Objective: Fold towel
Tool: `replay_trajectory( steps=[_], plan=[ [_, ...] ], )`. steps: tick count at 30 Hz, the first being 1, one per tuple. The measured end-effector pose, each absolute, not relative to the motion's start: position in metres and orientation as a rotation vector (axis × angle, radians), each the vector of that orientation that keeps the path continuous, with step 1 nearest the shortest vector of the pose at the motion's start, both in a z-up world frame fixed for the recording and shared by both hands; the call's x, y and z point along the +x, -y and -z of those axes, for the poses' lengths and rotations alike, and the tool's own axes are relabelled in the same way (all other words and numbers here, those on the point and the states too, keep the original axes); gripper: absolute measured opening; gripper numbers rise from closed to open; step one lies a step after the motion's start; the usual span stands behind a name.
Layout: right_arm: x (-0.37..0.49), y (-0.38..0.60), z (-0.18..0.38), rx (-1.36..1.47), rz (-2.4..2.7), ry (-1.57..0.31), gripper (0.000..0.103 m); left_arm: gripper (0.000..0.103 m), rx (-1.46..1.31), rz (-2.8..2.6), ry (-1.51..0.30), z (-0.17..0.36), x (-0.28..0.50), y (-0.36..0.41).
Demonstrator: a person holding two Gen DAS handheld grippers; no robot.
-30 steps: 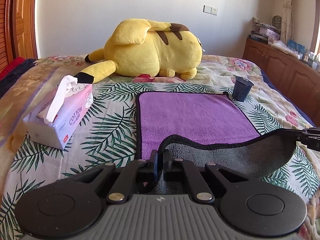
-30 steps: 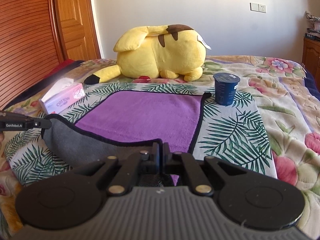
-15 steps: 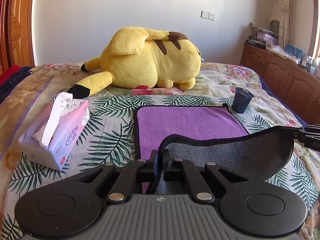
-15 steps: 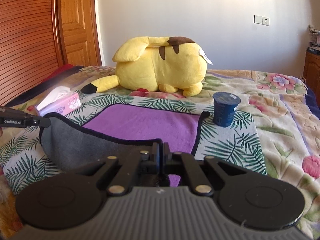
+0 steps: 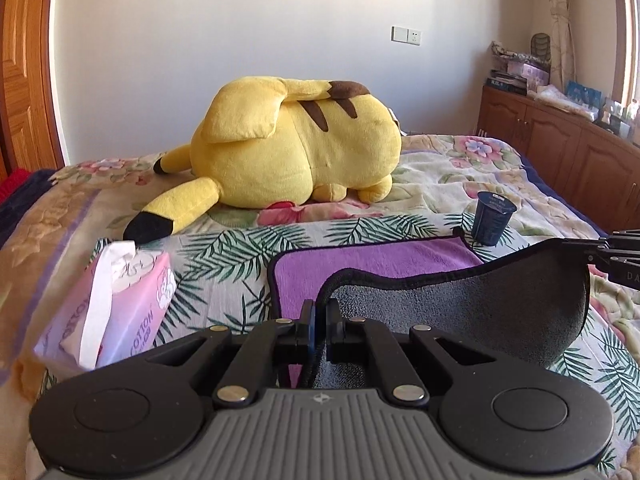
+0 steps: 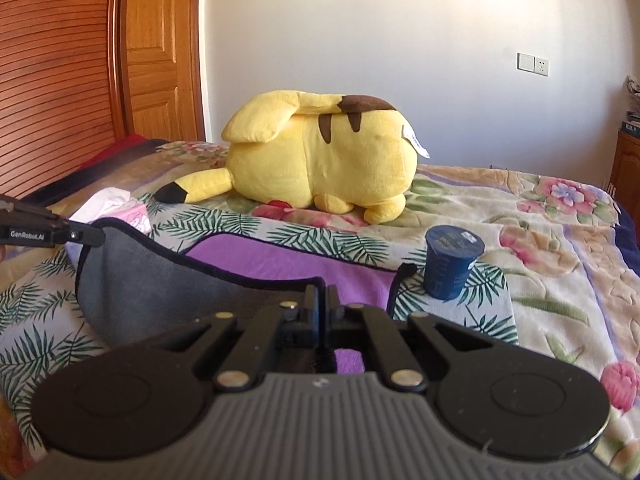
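Observation:
A purple towel (image 5: 380, 264) with a grey underside and dark trim lies on the bed; its near edge is raised and hangs between both grippers, grey side (image 5: 472, 316) toward me. My left gripper (image 5: 319, 312) is shut on the near left corner. My right gripper (image 6: 323, 300) is shut on the near right corner, with the purple face (image 6: 304, 268) stretching behind it. In the right wrist view the left gripper (image 6: 90, 236) shows at the left edge, pinching the towel. The right gripper (image 5: 576, 246) shows at the right edge of the left wrist view.
A large yellow plush toy (image 5: 296, 152) lies at the far side of the bed. A pink tissue pack (image 5: 120, 304) sits left of the towel. A dark blue cup (image 6: 452, 264) stands by the towel's far right corner. A wooden cabinet (image 5: 560, 140) lines the right wall.
Both grippers have risen and moved forward with the towel's near edge, so more grey underside is lifted and less purple face shows. Both stayed shut on their corners.

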State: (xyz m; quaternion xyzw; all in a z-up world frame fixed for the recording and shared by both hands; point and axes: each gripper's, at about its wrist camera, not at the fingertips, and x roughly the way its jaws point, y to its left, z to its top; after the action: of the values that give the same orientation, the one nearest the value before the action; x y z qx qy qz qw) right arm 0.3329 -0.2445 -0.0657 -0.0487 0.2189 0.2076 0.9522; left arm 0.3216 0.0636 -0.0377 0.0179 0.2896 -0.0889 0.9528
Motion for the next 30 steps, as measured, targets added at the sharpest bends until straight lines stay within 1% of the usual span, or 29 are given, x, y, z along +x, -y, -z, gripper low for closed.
replay_trajectory(
  steps=[17, 25, 30],
  plan=[
    [0.39, 0.243, 0.046, -0.144, -0.386, -0.373, 0.003, 0.0, 0.046, 0.137, -0.521, 0.01, 0.382, -0.06],
    [0.417, 0.237, 0.055, -0.16, -0.357, -0.367, 0.003, 0.0, 0.076, 0.11, -0.506, 0.015, 0.41, -0.055],
    [0.433, 0.232, 0.064, -0.178, -0.343, -0.37, 0.003, 0.0, 0.065, 0.088, -0.512, 0.029, 0.427, -0.056]
  ],
)
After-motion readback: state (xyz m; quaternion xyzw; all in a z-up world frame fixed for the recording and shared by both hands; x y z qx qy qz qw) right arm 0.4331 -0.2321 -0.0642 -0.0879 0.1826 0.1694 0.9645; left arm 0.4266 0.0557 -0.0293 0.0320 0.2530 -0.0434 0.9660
